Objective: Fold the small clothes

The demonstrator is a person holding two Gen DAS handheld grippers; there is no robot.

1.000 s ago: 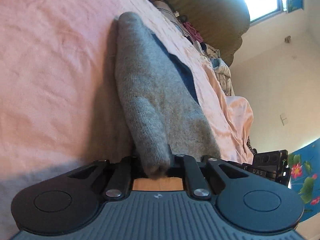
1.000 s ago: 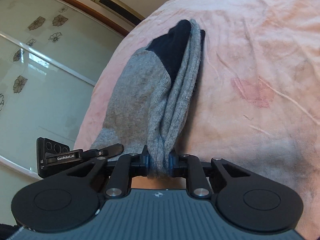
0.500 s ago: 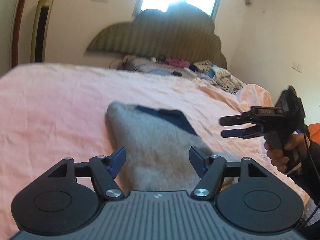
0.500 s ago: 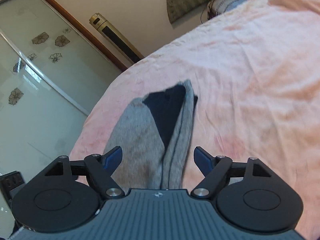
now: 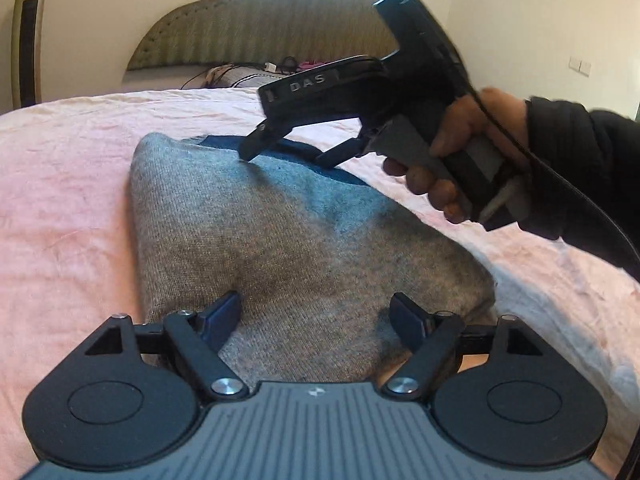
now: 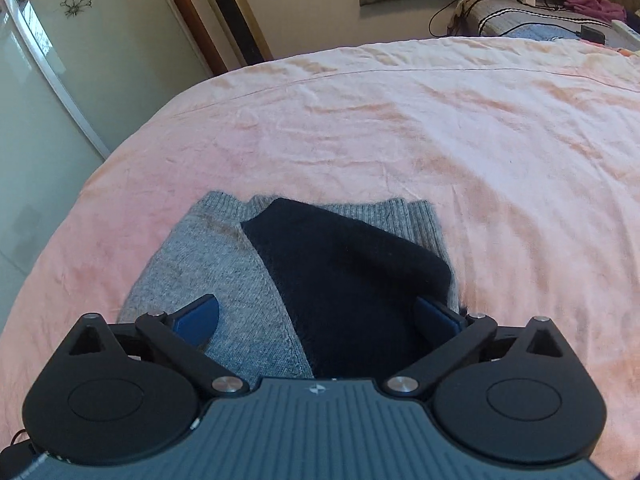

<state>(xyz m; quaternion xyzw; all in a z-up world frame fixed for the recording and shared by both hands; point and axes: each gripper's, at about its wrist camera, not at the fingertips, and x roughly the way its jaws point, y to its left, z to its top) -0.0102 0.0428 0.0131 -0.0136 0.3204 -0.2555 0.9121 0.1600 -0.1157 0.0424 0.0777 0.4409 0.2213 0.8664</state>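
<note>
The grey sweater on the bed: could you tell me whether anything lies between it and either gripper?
Nothing visible does. The grey sweater lies bare on the pink bedsheet, directly beneath the left gripper and right gripper, whose jaws are opening.

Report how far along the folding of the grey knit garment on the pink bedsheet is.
Done: the grey knit garment with the navy panel lies folded in a compact stack on the pink bedsheet.
In hand: nothing. The left gripper and right gripper both have jaws opening, pads clear of the knit beneath them.
Left: perhaps smoothing or another fold; the right gripper hovers over the navy edge. No other small clothes to fold are clearly identifiable.
</note>
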